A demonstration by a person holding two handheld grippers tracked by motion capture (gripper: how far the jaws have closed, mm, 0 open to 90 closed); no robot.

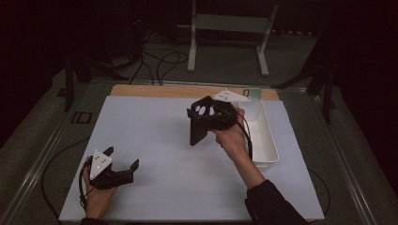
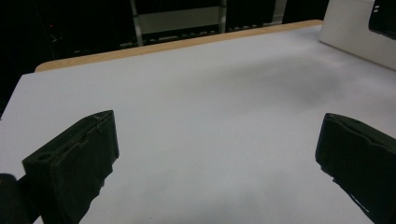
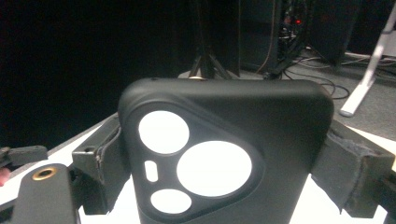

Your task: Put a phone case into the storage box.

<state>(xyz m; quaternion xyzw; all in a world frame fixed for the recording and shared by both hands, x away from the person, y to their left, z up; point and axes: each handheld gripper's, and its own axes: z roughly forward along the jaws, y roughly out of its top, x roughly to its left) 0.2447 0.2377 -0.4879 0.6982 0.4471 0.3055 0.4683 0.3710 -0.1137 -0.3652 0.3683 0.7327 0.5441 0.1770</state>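
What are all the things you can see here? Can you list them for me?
phone case: one, black, with round camera holes, held up above the middle of the table
tray: one, white, right side of the table
table: one, white top with a wooden far edge
stand: one, white, on the floor behind the table
cables: several, black, on the floor behind the table
left gripper: one, black, near left of the table, open, holding nothing
right gripper: one, black, shut on the phone case
hands: two, one on each gripper
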